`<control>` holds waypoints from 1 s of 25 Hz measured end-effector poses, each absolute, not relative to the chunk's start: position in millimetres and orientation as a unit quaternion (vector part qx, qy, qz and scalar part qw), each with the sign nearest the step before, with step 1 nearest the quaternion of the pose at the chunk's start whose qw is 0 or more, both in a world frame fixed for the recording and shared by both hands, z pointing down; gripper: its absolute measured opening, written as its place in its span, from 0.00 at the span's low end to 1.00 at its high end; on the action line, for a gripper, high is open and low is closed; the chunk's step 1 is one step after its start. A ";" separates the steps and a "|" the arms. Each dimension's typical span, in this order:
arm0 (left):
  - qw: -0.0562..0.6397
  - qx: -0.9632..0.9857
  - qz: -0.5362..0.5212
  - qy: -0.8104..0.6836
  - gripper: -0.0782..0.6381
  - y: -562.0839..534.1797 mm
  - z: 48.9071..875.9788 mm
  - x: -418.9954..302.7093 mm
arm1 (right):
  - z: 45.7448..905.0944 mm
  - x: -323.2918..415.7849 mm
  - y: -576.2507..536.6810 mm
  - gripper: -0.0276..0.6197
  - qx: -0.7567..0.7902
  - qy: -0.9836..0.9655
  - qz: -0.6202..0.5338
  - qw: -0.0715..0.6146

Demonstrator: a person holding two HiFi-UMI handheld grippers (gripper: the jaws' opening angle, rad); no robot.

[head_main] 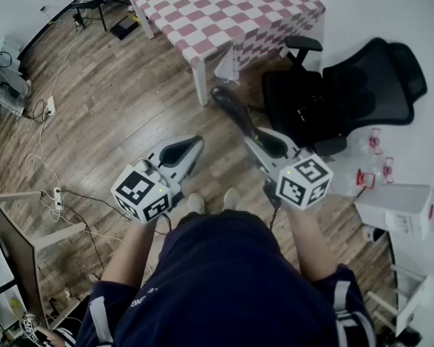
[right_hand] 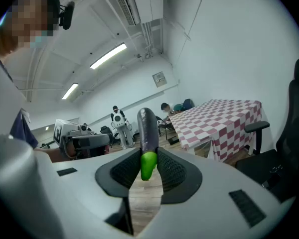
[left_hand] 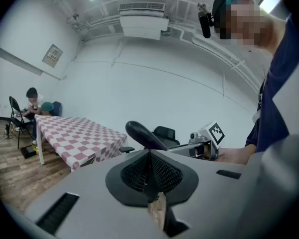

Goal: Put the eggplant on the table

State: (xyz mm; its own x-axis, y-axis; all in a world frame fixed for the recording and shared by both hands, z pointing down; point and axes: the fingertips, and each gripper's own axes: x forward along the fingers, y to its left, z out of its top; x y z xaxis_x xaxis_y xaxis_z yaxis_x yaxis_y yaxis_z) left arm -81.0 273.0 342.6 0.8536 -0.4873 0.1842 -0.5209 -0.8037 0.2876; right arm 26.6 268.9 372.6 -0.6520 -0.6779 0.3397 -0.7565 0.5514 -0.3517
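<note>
A long dark-purple eggplant point(right_hand: 147, 128) with a green stem end sticks out forward between the pads of my right gripper point(right_hand: 148, 159), which is shut on it near the stem. From the head view the eggplant point(head_main: 232, 111) points toward the checkered table point(head_main: 224, 9), over the wooden floor and short of the table's near corner. My left gripper point(left_hand: 149, 167) is shut with nothing in it, its pads meeting. It hangs level beside the right one point(head_main: 259, 142), a little to the left point(head_main: 194, 147). The left gripper view also catches the eggplant point(left_hand: 141, 133) from the side.
A black office chair point(head_main: 347, 96) stands right of the table's near corner. At the right edge are a white box point(head_main: 394, 208) and red-marked items. A person sits at the table's far end point(left_hand: 32, 102). Cables point(head_main: 47, 157) trail on the floor at the left.
</note>
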 end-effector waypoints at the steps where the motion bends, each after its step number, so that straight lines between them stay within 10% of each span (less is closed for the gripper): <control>1: 0.166 0.948 0.051 -0.266 0.15 273.2 343.0 -80.8 | 372.7 26.4 269.3 0.22 0.408 -0.877 0.239 0.083; 25: 0.161 0.946 0.072 -0.273 0.15 302.7 353.1 -10.1 | 395.0 111.1 294.0 0.22 0.402 -0.868 0.287 0.049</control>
State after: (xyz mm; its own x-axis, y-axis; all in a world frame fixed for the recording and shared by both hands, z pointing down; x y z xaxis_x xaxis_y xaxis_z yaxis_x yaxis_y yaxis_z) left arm -10.1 302.7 353.1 0.8410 -0.4925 0.2240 -0.5389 -0.7996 0.2651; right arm 111.1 294.0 395.0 -0.6714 -0.6705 0.3157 -0.7264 0.5110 -0.4596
